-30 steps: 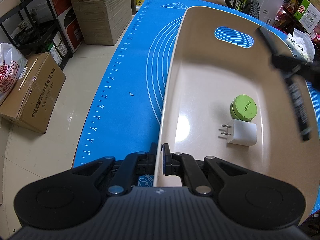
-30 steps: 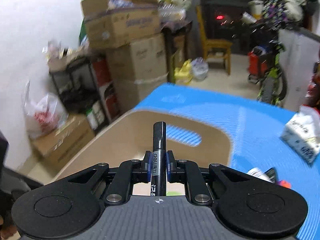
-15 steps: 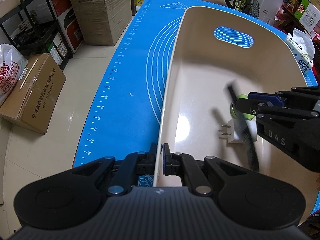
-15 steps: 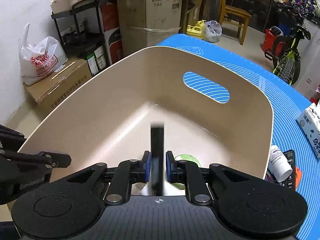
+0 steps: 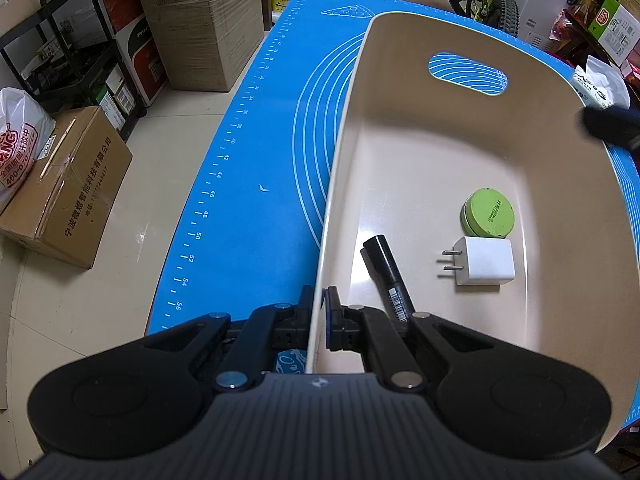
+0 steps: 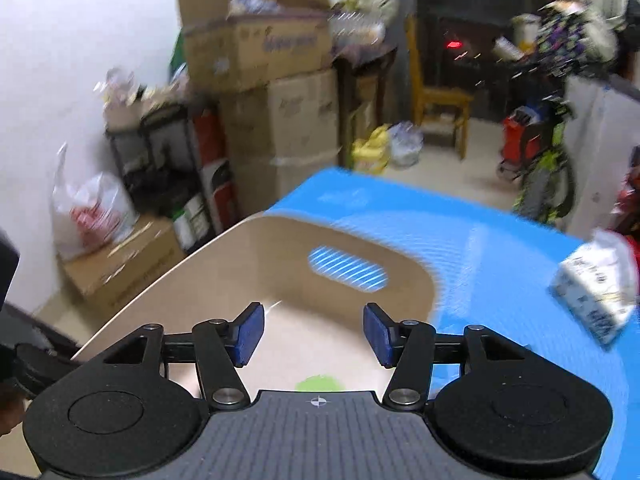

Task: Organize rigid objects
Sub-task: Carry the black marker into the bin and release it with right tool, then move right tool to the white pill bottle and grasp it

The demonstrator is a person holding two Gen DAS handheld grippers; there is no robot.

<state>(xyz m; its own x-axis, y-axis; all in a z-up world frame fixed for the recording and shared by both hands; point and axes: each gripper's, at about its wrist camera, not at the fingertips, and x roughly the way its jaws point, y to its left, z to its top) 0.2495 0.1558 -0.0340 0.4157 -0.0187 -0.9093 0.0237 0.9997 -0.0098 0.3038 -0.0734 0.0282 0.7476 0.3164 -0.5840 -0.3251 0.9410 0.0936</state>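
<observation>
Black marker [image 5: 387,276] lying loose on the floor of the beige bin [image 5: 560,184], lower centre of the left wrist frame, cap end angled toward upper left, near the bin's left wall. Just right of it, white charger [image 5: 484,261] with prongs facing the marker, and touching that from above, green round tin [image 5: 489,213]. Bin sitting on blue mat [image 5: 260,184], oval handle hole at upper right of frame.

Left gripper [image 5: 318,322], bottom centre, clamped on the bin's left wall, one pad either side, steadying it. Right gripper [image 6: 314,332], low centre in its own blurred frame, jaws opening wide, nothing between them, poised over the bin's near end.

Judged: drop-off step just finished for the marker. Next calls for swinging toward what waits on the mat, such as the white packet [image 6: 596,292] at right edge, then lining up open jaws across it before closing
</observation>
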